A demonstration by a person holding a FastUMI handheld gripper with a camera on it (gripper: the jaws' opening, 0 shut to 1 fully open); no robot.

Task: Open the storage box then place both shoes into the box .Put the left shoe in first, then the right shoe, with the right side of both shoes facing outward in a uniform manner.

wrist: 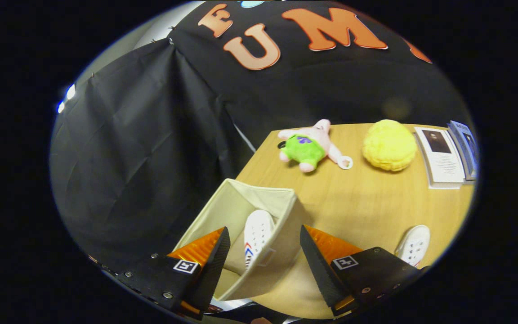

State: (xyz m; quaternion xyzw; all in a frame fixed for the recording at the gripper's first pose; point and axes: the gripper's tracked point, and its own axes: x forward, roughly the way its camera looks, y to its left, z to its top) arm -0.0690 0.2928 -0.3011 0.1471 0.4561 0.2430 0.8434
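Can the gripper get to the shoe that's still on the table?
Probably yes. The gripper is open and holds nothing. The second shoe lies on the bare table, just past the right finger, outside the box, with nothing on top of it. The gripper must swing over first.

The second shoe (414, 245) is partly hidden behind the tongs (264, 245).

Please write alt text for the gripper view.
The open gripper hovers empty above a beige fabric storage box holding one white shoe. A second white shoe, pink plush toy, yellow ball and booklets lie on the wooden table.
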